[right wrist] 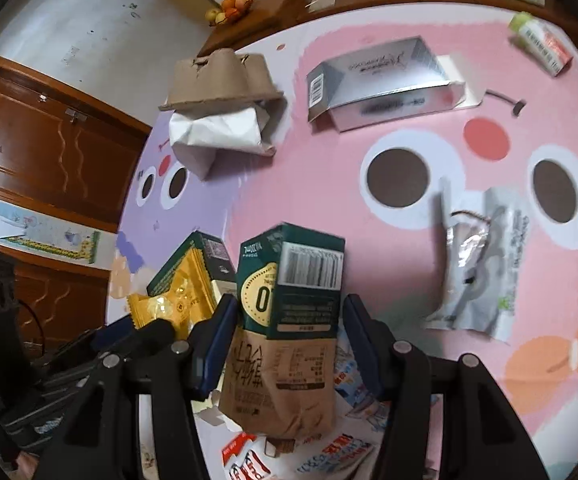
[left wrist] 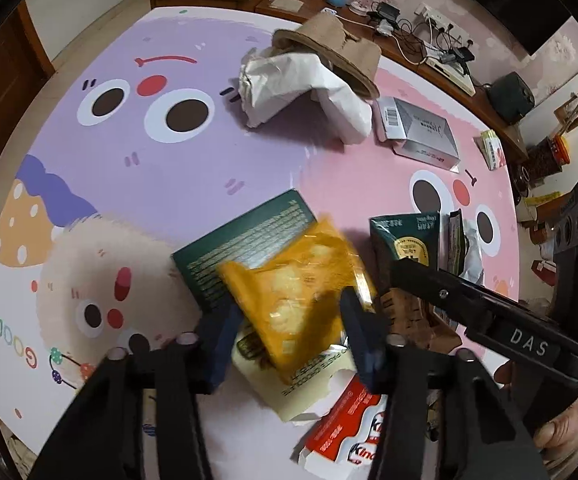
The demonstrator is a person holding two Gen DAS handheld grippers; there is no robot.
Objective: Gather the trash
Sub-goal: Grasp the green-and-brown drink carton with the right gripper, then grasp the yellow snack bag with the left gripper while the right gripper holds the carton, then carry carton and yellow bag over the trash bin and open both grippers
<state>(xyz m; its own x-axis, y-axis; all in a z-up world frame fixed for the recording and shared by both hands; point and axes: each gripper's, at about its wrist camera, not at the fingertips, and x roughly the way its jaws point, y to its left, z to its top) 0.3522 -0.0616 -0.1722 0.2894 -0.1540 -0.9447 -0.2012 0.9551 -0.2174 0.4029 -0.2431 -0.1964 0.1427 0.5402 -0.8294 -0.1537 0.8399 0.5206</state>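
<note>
the left tongs have a crinkled yellow wrapper between their blue pads; the wrapper fills the gap and is blurred, so it looks gripped, though i cannot tell how firmly. the right tongs stand part open around a green carton sitting in the mouth of a brown paper bag; a slight gap shows on each side, so whether they press on it i cannot tell. carton and bag run lengthwise away from the right tongs, straight along the line of the fingers.

the trash is heaped at the near edge of the bench: under the wrapper lie a dark green box, a cream carton and a red and white kinder box. the relation that counts is that the wrapper lies just left of the bag, close beside it, with the bag's mouth facing away from both tongs toward the far edge. my judgement is that the left hand is the nearer one to bring the wrapper round to that mouth while the right steadies the bag.

well apart, toward the far edge, wait a cardboard egg tray leaning on crumpled white paper, and a silver box. a torn foil pouch lies right of the right tongs, and a small green and white pack sits at the far right corner.
</note>
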